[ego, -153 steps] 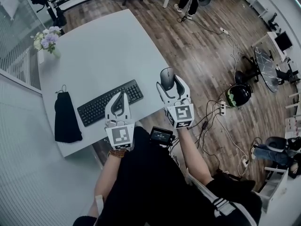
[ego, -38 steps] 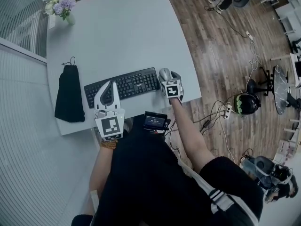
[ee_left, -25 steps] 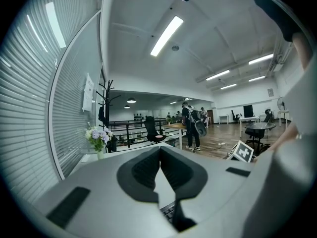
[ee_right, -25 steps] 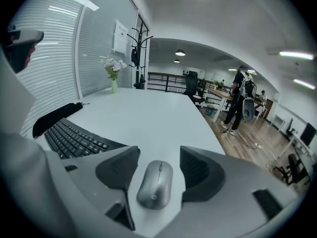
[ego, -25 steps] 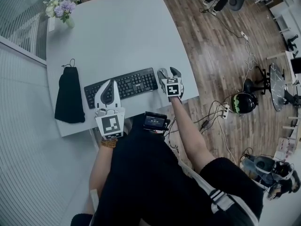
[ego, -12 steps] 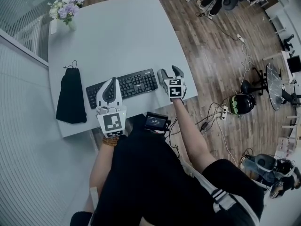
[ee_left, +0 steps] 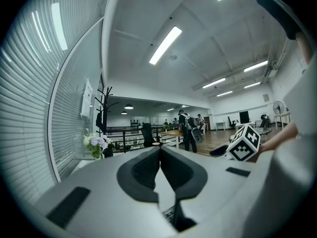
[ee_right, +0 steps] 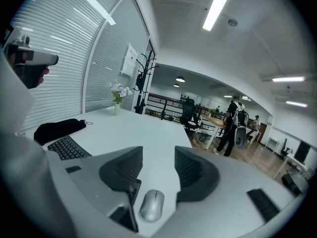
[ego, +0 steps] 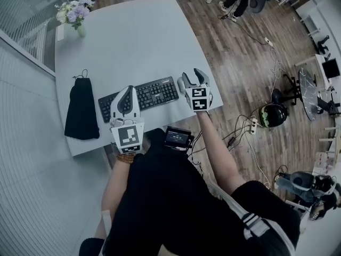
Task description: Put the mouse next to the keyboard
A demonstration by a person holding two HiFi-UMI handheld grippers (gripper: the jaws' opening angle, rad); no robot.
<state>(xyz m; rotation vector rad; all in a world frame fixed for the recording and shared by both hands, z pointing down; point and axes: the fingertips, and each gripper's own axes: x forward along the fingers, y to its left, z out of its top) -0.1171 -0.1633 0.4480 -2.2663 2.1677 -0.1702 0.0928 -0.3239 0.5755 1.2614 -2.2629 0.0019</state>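
The grey mouse [ee_right: 152, 205] lies on the white table [ego: 133, 41] just right of the black keyboard [ego: 141, 96], near the table's front right corner. My right gripper [ee_right: 158, 158] hangs a little above and behind the mouse. Its jaws are closing with only air between them, and the mouse sits below them, untouched. In the head view the right gripper [ego: 191, 77] covers the mouse. My left gripper [ego: 128, 89] is shut on nothing and hovers over the keyboard's left end. Its fingertips meet in the left gripper view [ee_left: 160, 150].
A black pouch [ego: 81, 115] lies left of the keyboard. A vase of flowers [ego: 73, 14] stands at the table's far left corner. The table edge falls off to wooden floor just right of the mouse. People and office chairs are far behind the table.
My right gripper has let go of the mouse, lifted off it and drawn back slightly, and its jaws have narrowed. The mouse stays beside the keyboard. The left gripper has barely moved.
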